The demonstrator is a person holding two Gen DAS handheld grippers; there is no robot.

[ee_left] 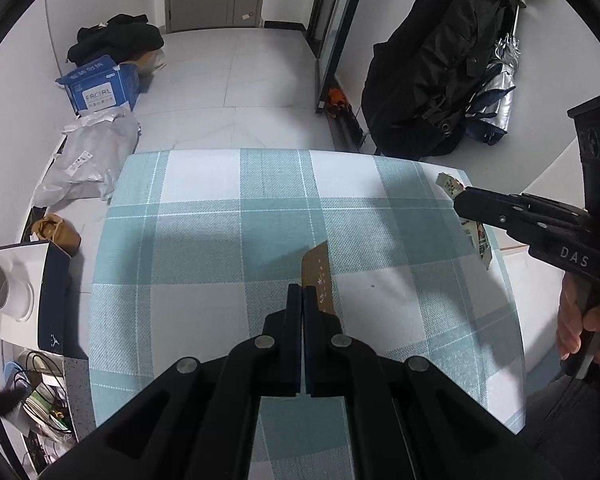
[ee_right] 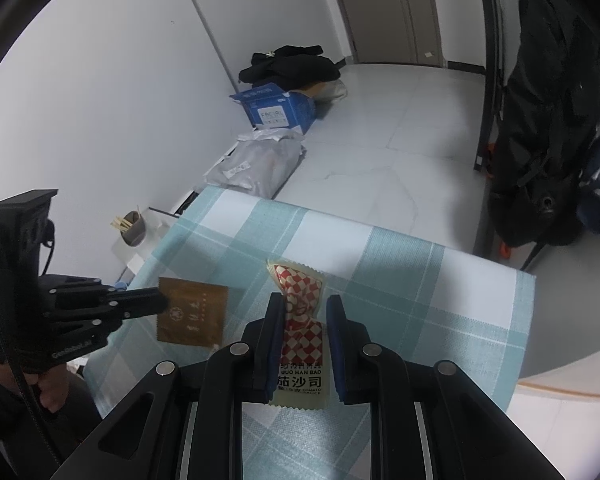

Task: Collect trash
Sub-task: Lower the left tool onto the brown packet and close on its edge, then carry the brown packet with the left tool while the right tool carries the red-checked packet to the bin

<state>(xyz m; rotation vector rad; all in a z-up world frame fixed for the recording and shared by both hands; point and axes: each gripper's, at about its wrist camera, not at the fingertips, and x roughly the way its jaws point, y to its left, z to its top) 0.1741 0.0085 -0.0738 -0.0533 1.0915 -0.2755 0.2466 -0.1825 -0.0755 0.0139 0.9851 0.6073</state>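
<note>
A brown flat packet (ee_left: 318, 276) hangs just over the checked tablecloth (ee_left: 204, 240), and my left gripper (ee_left: 302, 290) is shut on its edge. In the right wrist view the same brown packet (ee_right: 192, 312) sticks out from the left gripper (ee_right: 162, 303), with a hand below it. A red-and-white tomato sauce packet (ee_right: 300, 320), creased in the middle, stands between the fingers of my right gripper (ee_right: 302, 300), which is shut on it. In the left wrist view the right gripper (ee_left: 460, 200) holds that sauce packet (ee_left: 478, 240) above the table's right edge.
Left of the table a cup with wooden sticks (ee_right: 134, 228) and a white bag (ee_left: 24, 292) stand low. On the floor beyond lie grey parcels (ee_left: 88, 160), a blue carton (ee_left: 98, 84) and black clothes (ee_left: 116, 38). A black backpack (ee_left: 432, 72) and a folded umbrella (ee_left: 496, 96) are at the back right.
</note>
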